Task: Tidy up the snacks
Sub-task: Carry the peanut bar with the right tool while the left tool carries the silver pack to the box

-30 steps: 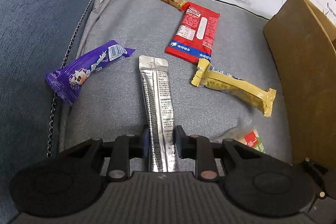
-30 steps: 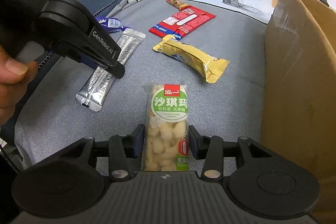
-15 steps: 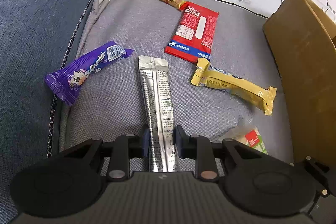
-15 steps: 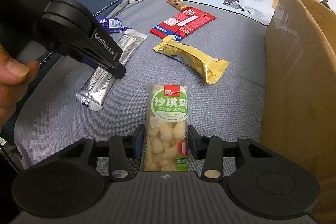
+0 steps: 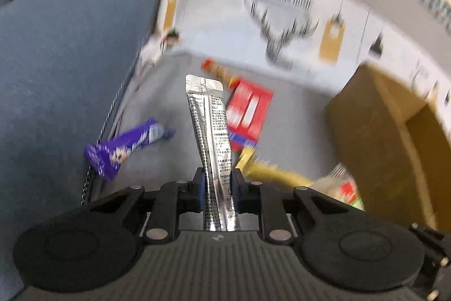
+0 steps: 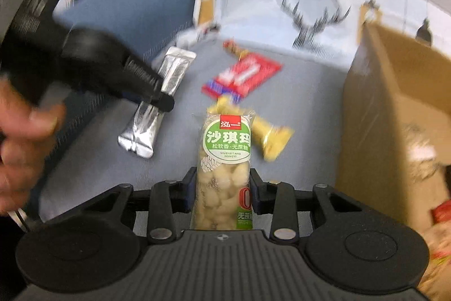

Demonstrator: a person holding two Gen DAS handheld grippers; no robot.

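My left gripper point(image 5: 217, 182) is closing on a silver sachet point(image 5: 207, 117), which stands up off the grey seat between the pads. The right wrist view shows that sachet point(image 6: 141, 131) hanging in the air from the left gripper point(image 6: 166, 103), with a person's hand point(image 6: 22, 137) on the handle. My right gripper point(image 6: 222, 182) is shut on a clear snack pack with a green label point(image 6: 227, 148), lifted above the seat. An open cardboard box point(image 6: 394, 109) stands at the right.
On the grey seat point(image 5: 293, 137) lie a purple bar point(image 5: 126, 145), a red packet point(image 5: 248, 112), a yellow bar point(image 5: 270, 174) and a small red-orange bar point(image 5: 217, 69). A deer-print cushion point(image 5: 282, 19) lines the back and a blue armrest point(image 5: 56, 61) the left. Snacks lie inside the box point(image 5: 375, 131).
Both grippers have risen and tipped up, each lifting its snack off the seat. The silver sachet and the green-labelled pack now hang clear of the cushion. The pictures are blurred by motion.
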